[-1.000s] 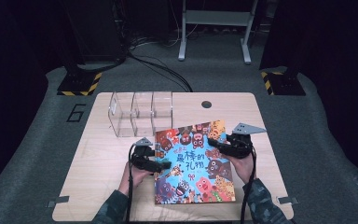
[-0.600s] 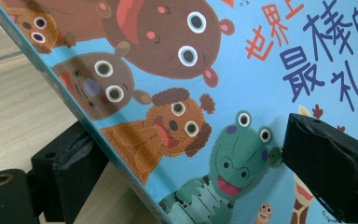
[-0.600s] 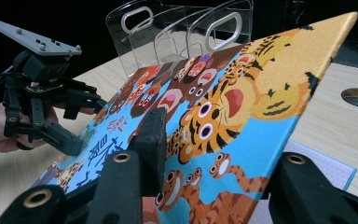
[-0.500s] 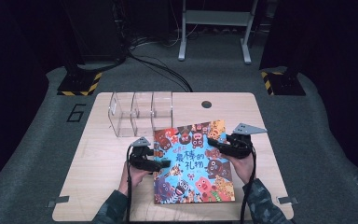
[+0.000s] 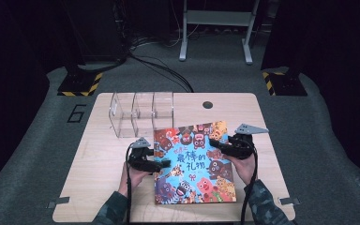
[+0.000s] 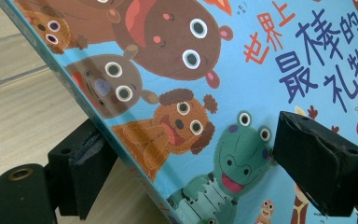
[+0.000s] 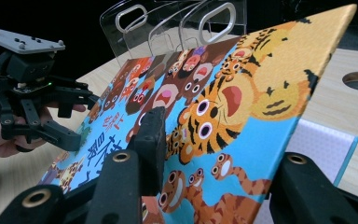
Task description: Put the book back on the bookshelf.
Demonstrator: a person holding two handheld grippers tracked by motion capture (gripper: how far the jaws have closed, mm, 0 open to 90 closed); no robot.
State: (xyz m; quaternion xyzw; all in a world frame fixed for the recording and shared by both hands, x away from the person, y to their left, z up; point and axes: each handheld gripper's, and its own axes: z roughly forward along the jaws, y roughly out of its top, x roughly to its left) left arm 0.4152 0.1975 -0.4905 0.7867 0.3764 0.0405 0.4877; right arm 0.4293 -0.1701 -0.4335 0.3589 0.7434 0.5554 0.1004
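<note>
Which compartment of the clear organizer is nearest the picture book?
The rightmost compartment of the clear acrylic organizer: the picture book has its top left corner beside it, while the other two sit further left.

A picture book (image 5: 194, 161) with a blue cover crowded with cartoon animals was closed, its far end tilted up off the counter (image 5: 98, 178).

I see book (image 5: 194, 164) cover light blue, cartoon animals brown, orange, green; my grippers' jaws black; table (image 5: 98, 187) pale wood; organizer (image 5: 140, 112) clear.
</note>
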